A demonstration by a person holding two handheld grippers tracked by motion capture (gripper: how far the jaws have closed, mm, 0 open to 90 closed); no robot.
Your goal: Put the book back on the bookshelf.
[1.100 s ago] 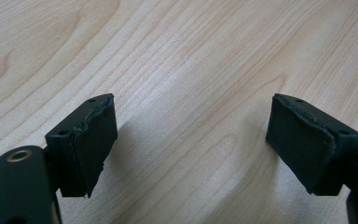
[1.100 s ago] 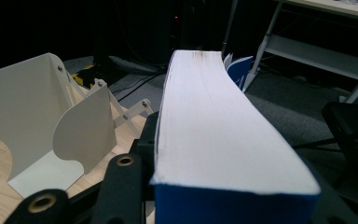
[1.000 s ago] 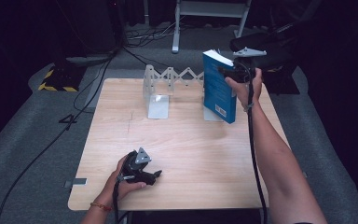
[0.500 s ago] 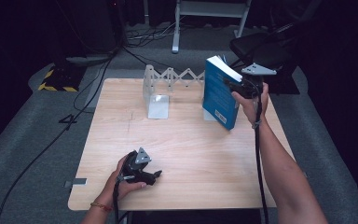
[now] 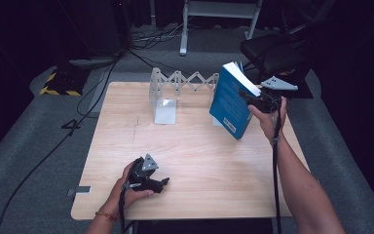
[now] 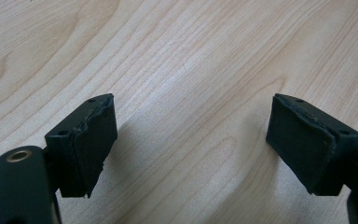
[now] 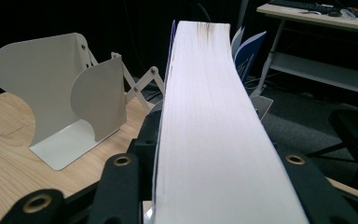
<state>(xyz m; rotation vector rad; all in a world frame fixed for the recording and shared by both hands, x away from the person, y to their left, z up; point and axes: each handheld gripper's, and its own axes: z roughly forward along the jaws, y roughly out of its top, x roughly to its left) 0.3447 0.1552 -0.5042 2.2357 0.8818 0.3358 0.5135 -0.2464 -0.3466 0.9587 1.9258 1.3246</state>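
Observation:
A thick blue book point(image 5: 230, 101) hangs tilted above the table's back right part, its white page edge point(image 7: 205, 130) facing the right gripper view. My right gripper point(image 5: 251, 97) is shut on it, with a black jaw on each cover. Near the table's front edge my left gripper point(image 5: 161, 183) rests on the wood, held by a hand. Its jaws stand wide apart over bare wood point(image 6: 191, 140), and nothing lies between the pads point(image 6: 91, 140).
A white metal accordion book rack point(image 5: 165, 105) stands at the back middle of the wooden table point(image 5: 199, 156); its curved plates point(image 7: 51, 93) are left of the book. A black chair point(image 5: 272, 53) and a desk frame point(image 5: 219, 9) stand behind the table.
The right hand has carried the book to the right and lower, away from the rack's end, and the book now leans more. The left gripper has not moved.

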